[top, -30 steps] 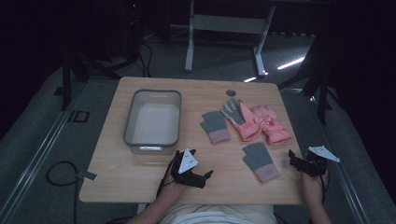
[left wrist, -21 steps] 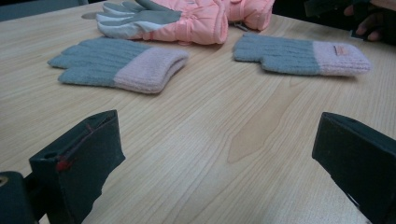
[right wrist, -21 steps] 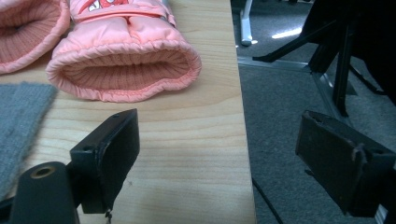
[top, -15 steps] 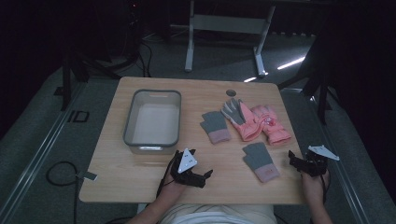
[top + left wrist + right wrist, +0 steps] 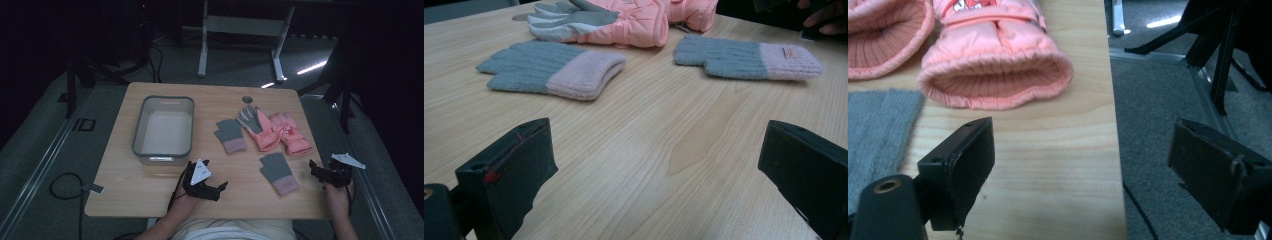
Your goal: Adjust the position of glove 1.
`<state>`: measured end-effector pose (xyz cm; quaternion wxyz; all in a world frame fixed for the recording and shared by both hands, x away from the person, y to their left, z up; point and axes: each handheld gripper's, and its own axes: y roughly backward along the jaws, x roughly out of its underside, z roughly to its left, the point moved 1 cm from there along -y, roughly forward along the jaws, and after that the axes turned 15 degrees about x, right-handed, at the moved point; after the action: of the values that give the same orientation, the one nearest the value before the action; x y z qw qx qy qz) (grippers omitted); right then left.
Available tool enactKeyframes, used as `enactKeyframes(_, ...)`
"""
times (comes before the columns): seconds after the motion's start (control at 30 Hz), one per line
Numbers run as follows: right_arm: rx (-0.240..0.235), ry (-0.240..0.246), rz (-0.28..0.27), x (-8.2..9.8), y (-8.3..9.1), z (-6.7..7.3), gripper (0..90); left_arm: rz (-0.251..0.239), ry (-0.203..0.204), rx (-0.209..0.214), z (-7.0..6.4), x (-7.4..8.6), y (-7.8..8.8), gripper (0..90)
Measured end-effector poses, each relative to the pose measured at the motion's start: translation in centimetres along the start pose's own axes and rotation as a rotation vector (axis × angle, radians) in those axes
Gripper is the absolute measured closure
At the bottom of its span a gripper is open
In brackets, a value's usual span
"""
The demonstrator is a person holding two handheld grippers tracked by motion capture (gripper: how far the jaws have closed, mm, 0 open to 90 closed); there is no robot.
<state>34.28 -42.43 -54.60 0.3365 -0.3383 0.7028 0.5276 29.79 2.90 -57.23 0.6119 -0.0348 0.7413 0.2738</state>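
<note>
Gloves lie on the right half of the tabletop (image 5: 150, 180): a grey knit glove with a pink cuff (image 5: 279, 172) nearest the front edge, a second grey knit glove (image 5: 230, 135) farther back beside the bin, and a pair of pink padded gloves (image 5: 275, 131) side by side behind them, one showing its grey palm. A grey plastic bin (image 5: 137, 142) stands left of the gloves, apart from them.

The left tool (image 5: 209, 187) rests near the front edge, between the bin and the near knit glove, touching neither. In the left gripper view its jaws stand wide apart over bare wood, with nothing between them; both knit gloves lie ahead, and the pink pair is cut off by the top edge.

The right tool (image 5: 325, 174) sits at the right rim of the tabletop, just beside the near knit glove. In the right gripper view its jaws are also spread wide and hold nothing; one jaw is over the wood, the other over the grey floor past the edge. There the open cuff of one pink glove faces the camera, its fingers out of frame, and only a corner of the grey knit glove shows at the left.

The room beyond the tabletop is dark and hard to make out.
</note>
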Motion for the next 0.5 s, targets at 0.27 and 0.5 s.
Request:
enactKeyframes(0.27,0.009,-0.011,-0.039,-1.5,0.7,-0.1,11.5,-0.002,0.001,0.001,0.0,0.0,0.0,1.1)
enactKeyframes(0.5,-0.025,-0.041,-0.034,-3.6,1.4,0.3,11.5,0.001,-0.001,0.001,0.0,0.0,0.0,1.1)
